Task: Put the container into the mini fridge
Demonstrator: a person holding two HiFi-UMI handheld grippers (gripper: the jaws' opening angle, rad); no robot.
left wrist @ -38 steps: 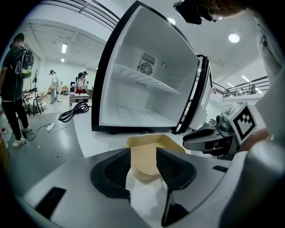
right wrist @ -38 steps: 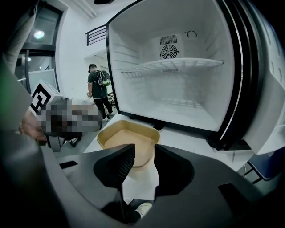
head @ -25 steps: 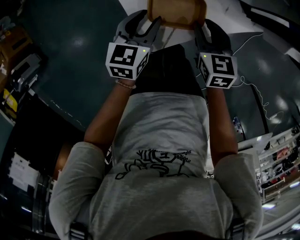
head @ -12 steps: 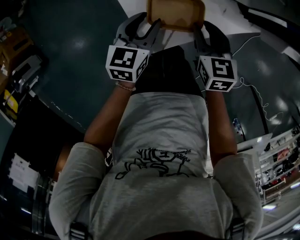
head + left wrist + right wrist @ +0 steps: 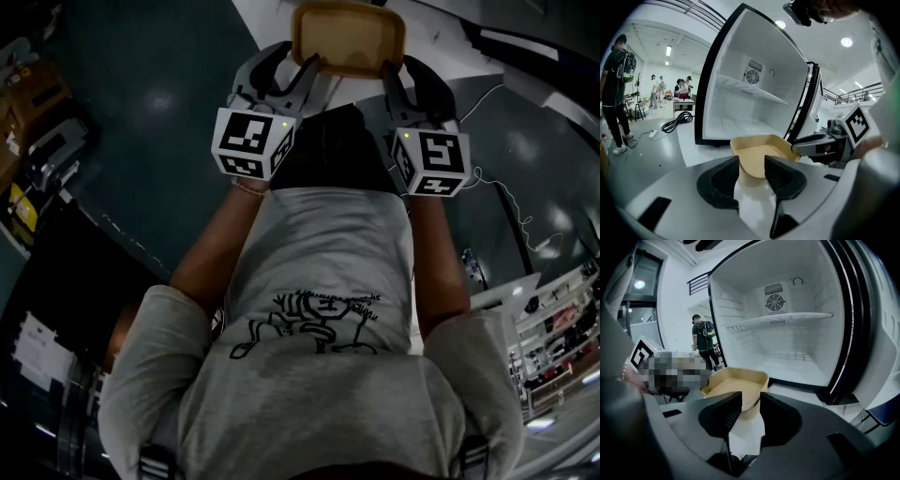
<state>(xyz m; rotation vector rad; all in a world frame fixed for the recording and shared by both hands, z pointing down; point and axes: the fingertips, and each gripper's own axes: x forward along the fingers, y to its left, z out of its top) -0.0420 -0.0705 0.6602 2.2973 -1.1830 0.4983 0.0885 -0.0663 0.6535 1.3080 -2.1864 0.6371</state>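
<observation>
A shallow tan container (image 5: 349, 37) is held level between my two grippers in front of the person's body. My left gripper (image 5: 302, 70) is shut on its left end, with the container (image 5: 761, 152) wall pinched between the dark pads. On the right end my right gripper (image 5: 390, 73) is shut on the container (image 5: 737, 385) in the same way. The white mini fridge (image 5: 754, 93) stands open just ahead, its inside empty apart from one wire shelf (image 5: 787, 317). The right gripper (image 5: 820, 145) also shows in the left gripper view, at the container's far end.
The fridge door (image 5: 813, 101) hangs open on the right side. A black cable (image 5: 677, 123) lies coiled on the floor left of the fridge, and a thin white cable (image 5: 506, 202) runs over the floor at the right. A person (image 5: 616, 84) stands at far left; another person (image 5: 703, 341) is farther back.
The container and both grippers have shifted a little down in the head view, so more of the container shows. Both grips are unchanged.
</observation>
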